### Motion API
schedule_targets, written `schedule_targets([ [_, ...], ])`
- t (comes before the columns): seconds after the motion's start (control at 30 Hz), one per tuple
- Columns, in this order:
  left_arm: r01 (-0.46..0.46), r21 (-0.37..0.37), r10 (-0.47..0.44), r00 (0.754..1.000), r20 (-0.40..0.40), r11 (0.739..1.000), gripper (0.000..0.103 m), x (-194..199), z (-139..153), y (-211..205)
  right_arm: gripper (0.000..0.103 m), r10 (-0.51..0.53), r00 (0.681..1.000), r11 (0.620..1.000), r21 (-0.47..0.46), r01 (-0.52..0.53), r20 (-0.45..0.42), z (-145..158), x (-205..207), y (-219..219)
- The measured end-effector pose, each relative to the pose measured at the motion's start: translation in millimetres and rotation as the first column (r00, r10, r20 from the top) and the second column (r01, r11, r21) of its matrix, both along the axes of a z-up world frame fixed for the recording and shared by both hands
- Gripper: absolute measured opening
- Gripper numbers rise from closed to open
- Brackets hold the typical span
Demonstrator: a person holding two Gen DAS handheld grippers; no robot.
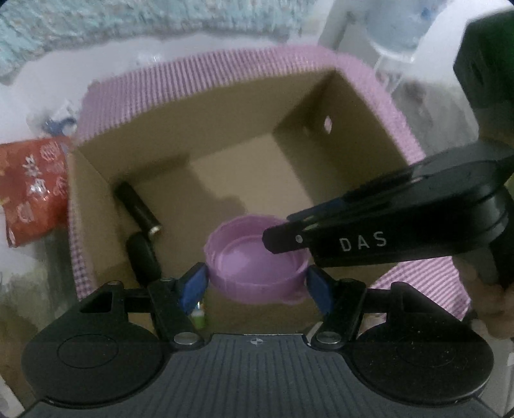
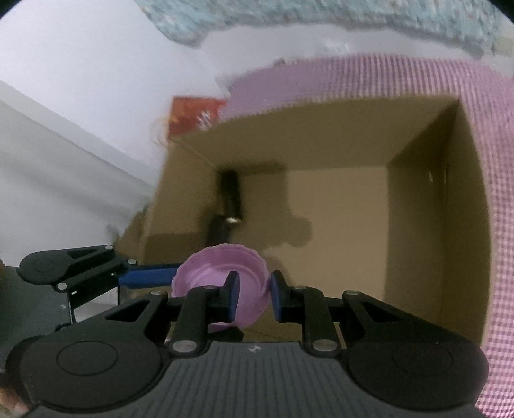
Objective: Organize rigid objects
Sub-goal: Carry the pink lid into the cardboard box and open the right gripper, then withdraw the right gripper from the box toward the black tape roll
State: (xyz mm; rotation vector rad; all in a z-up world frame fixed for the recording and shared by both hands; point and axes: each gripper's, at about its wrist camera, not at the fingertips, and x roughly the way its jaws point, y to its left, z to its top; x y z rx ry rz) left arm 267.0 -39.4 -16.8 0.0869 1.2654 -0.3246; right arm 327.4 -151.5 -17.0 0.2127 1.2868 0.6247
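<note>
A purple plastic lid [image 1: 257, 263] is held over the near side of an open cardboard box [image 1: 225, 122] with a purple checked outside. My left gripper [image 1: 257, 286] has a blue pad on each side of the lid and is shut on it. My right gripper [image 2: 253, 295] straddles the lid's rim [image 2: 221, 273], one pad inside and one outside, with a small gap showing. It reaches in from the right in the left wrist view [image 1: 353, 231]. A black battery [image 1: 138, 209] lies in the box's left corner.
A second dark object [image 1: 143, 257] lies in the box below the battery. A red patterned packet [image 1: 32, 186] lies left of the box on the white surface. A light blue textured cloth [image 1: 96, 22] runs along the back. White stand legs [image 1: 388, 58] are at back right.
</note>
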Motion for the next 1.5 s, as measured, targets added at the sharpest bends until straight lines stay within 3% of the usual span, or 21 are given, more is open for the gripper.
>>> schedule_targets([
  [0.33, 0.037, 0.103, -0.02, 0.987, -0.161, 0.994, 0.07, 22, -49, -3, 0.022, 0.089, 0.986, 0.992, -0.079, -0.101, -0.142, -51, 18, 23],
  [0.43, 0.002, 0.057, 0.011, 0.974, -0.225, 0.998, 0.073, 27, -59, 8, 0.023, 0.11, 0.981, 0.986, -0.108, -0.128, -0.157, -60, 22, 34],
  [0.57, -0.032, 0.083, 0.051, 0.969, -0.243, 0.996, 0.075, 32, -65, 18, 0.022, 0.121, 0.973, 0.983, -0.111, -0.145, -0.197, -70, 25, 44],
  [0.67, -0.074, 0.061, 0.087, 0.961, -0.263, 0.995, 0.075, 32, -67, 28, 0.023, 0.117, 0.972, 0.984, -0.108, -0.141, -0.204, -74, 26, 45],
  [0.93, -0.101, 0.045, 0.109, 0.972, -0.207, 0.994, 0.076, 22, -47, 37, 0.025, 0.066, 0.972, 0.998, 0.005, -0.067, -0.224, -69, 29, 33],
  [1.13, -0.122, -0.011, 0.12, 0.988, -0.094, 0.992, 0.076, 1, -9, 46, 0.025, -0.031, 0.986, 0.985, 0.16, 0.058, -0.162, -28, 27, -10],
  [1.3, -0.139, -0.098, 0.142, 0.989, 0.028, 0.985, 0.076, -27, 33, 53, 0.025, -0.132, 0.987, 0.936, 0.317, 0.155, -0.093, 17, -9, -65],
  [1.5, -0.13, -0.215, 0.169, 0.97, 0.175, 0.968, 0.08, -71, 82, 55, 0.025, -0.251, 0.967, 0.83, 0.506, 0.236, -0.04, 46, -85, -126],
])
